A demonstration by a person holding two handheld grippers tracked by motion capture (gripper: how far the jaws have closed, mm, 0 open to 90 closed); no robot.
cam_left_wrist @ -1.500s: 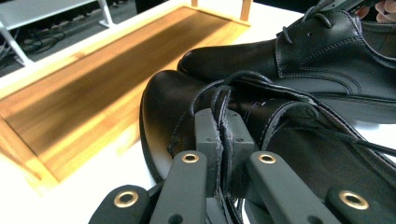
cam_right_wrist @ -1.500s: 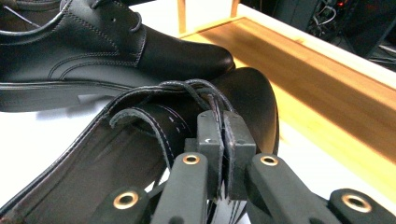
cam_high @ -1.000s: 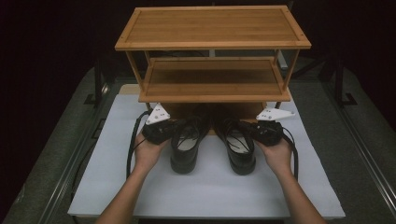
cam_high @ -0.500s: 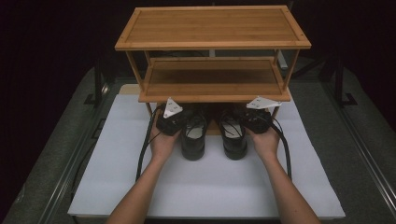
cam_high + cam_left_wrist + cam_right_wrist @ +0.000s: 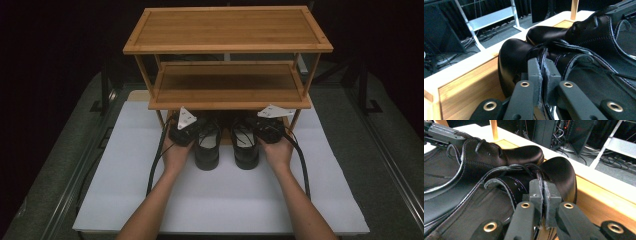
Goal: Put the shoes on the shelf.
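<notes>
High view: left claw (image 5: pixel 186 131) grips the left shoe (image 5: pixel 207 146), right claw (image 5: pixel 266 129) the right shoe (image 5: pixel 245 146), toes under the rack (image 5: pixel 227 70) on the white worktop (image 5: pixel 125 180). Each claw view shows pads pinching the shoe's side edge (hidden from above) and a wooden base (image 5: pixel 464 87).

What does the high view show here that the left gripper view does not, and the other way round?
High view: the bamboo rack's two upper shelves, the white mat, and both forearms holding the two hand-held grippers beside the shoes. Left gripper view: the left hand-held gripper with its pads shut on the edge of the left shoe, plus a white frame on the floor beyond. Both show the pair of black shoes with their toes under the rack.
</notes>
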